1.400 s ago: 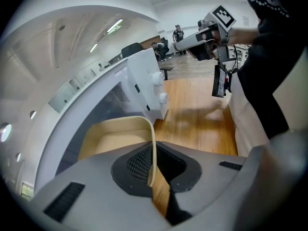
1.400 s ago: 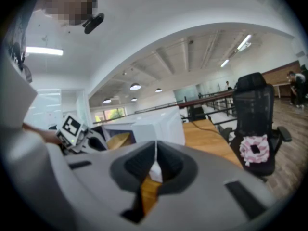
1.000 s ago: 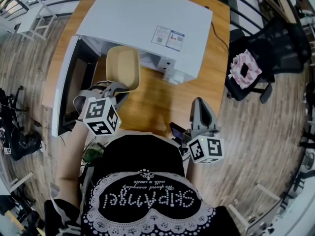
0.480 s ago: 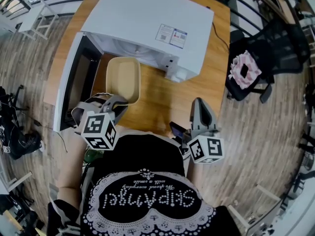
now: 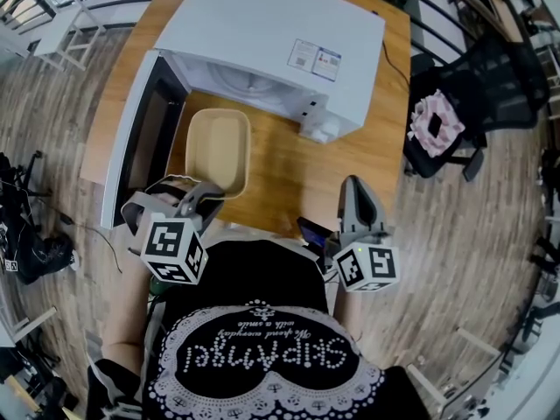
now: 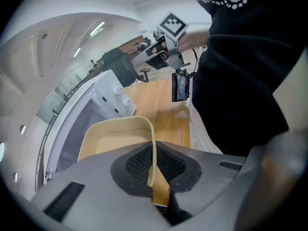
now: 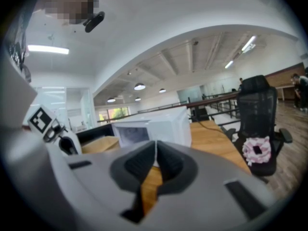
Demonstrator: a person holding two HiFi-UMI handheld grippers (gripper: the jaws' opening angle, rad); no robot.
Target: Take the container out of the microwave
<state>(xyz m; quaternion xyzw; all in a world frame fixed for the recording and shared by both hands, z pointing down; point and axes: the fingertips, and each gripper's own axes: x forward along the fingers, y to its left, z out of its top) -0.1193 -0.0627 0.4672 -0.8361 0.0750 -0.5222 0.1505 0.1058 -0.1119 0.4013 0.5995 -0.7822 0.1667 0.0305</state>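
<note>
Right then, closest in was the person's black top with its white lace trim [image 5: 262,357], and just ahead of it sat both tools. The left hand-held gripper [image 5: 201,198] was pinched down narrow on the near wall of the cream container [image 5: 217,147]; its own view showed that thin wall standing upright between the two dark pads, gripped on both sides. The right hand-held gripper [image 5: 354,186] was off to the other side, in front of the microwave's right corner and well apart from the container, with its jaws pressed together and nothing between them.

And the container? It was clear of the cavity, empty, lying lengthwise just in front of the microwave's open mouth, far rim close to the threshold. Whether it rested on the bench [image 5: 297,178] or hung a touch above it could not be told.

Beyond that stood the white microwave [image 5: 271,29] itself, its door [image 5: 140,147] swung wide to the left of the opening, a label on its top. To the right of the microwave, off the bench, a black office chair [image 5: 490,68] carried a pink cushion [image 5: 435,122].
</note>
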